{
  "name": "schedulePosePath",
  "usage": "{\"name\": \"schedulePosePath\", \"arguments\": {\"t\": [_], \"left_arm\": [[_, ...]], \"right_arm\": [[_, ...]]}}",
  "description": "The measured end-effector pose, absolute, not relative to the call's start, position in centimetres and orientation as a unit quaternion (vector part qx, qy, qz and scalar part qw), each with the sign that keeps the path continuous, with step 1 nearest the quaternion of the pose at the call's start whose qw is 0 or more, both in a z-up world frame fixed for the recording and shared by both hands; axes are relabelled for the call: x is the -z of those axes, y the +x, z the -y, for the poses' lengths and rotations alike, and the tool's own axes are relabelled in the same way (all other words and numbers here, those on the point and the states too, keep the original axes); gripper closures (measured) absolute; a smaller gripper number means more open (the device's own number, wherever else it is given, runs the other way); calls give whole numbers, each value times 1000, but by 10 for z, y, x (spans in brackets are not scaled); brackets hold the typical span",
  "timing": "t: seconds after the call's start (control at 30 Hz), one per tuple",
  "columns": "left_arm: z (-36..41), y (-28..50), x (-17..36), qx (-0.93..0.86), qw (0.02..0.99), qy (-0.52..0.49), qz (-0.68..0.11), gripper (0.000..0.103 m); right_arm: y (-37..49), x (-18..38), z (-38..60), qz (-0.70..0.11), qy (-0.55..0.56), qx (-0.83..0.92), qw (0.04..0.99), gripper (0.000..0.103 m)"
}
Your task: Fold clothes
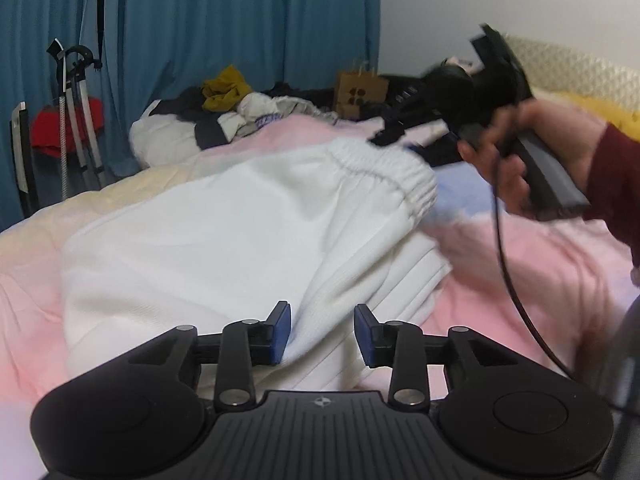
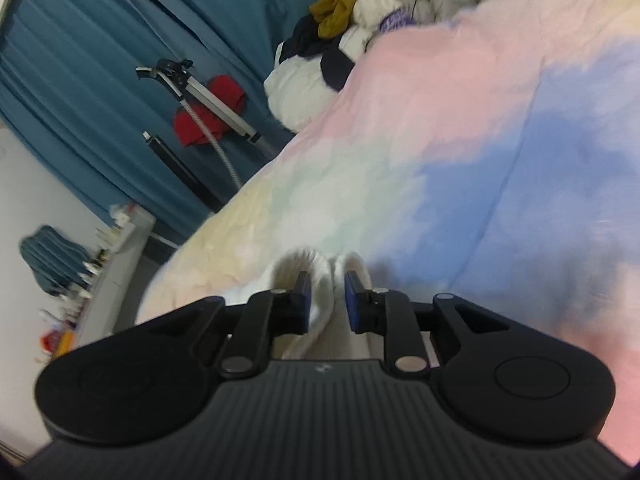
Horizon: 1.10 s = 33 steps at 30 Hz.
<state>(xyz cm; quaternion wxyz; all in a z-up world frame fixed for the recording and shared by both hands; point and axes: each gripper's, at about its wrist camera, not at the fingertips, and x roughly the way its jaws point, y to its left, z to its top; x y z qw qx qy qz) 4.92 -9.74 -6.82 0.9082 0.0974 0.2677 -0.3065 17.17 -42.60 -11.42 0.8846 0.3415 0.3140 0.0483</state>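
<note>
White trousers (image 1: 224,232) with a gathered elastic waistband (image 1: 384,168) lie folded on the pastel blanket (image 1: 520,264). My left gripper (image 1: 322,332) hovers at their near edge, jaws apart, with a raised fold of the white cloth lying between the blue pads (image 1: 280,332) but not pinched. In the right wrist view, my right gripper (image 2: 328,300) is open too; a bunched bit of the white trousers (image 2: 320,280) sits loosely between its pads. A hand (image 1: 516,160) in a dark red sleeve holds that gripper at the upper right of the left wrist view, blurred.
A heap of unfolded clothes (image 1: 236,108), with a mustard piece (image 2: 336,4) on top, lies at the bed's far end beside a brown paper bag (image 1: 360,92). A blue curtain (image 1: 224,20) hangs behind. A garment steamer stand (image 1: 76,120) is left of the bed. A cable (image 1: 508,272) trails over the blanket.
</note>
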Motion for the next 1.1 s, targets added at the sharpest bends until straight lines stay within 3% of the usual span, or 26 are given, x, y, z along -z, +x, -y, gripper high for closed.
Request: {"name": "schedulePosePath", "arguments": {"t": [0.03,0.1,0.13,0.23,0.3,0.33,0.57,0.73,0.77,0.83,0.87,0.9,0.93,0.97,1.03,1.1], "left_arm": [[92,49,62,309,909,83,-269,55],[76,43,49,306,912,44,-271,43],[67,35,43,300,914,25,-272,35],[35,36,30,264,924,-28,-274,15],[14,37,21,238,930,-64,-274,9],[4,42,21,220,930,-81,-283,7],[-36,84,47,138,908,-155,-365,7],[-51,99,65,125,888,-179,-404,7],[-52,103,69,126,883,-185,-413,9],[-56,106,75,135,873,-200,-424,17],[-57,106,76,135,873,-200,-424,20],[-59,105,76,133,873,-199,-424,26],[-60,104,74,131,877,-191,-421,40],[-62,102,72,131,880,-186,-416,55],[-65,96,63,131,888,-184,-400,66],[-69,89,49,128,898,-190,-376,71]], "right_arm": [[162,109,425,-315,332,-39,888,45],[142,102,423,-307,325,-36,894,21],[136,100,420,-306,325,-42,894,18],[120,95,409,-306,326,-67,892,18],[112,93,400,-309,319,-83,892,10],[111,93,393,-316,306,-86,894,12],[142,138,361,-413,252,-63,873,12],[162,162,355,-417,284,-84,859,9],[160,159,354,-410,281,-85,864,11],[154,149,351,-393,273,-86,874,35],[151,145,350,-384,269,-87,879,42],[148,140,349,-376,265,-87,884,53],[145,135,348,-367,261,-88,888,59],[143,130,346,-359,258,-89,892,61],[139,120,342,-343,253,-92,900,65],[135,109,341,-323,260,-98,905,67]]}}
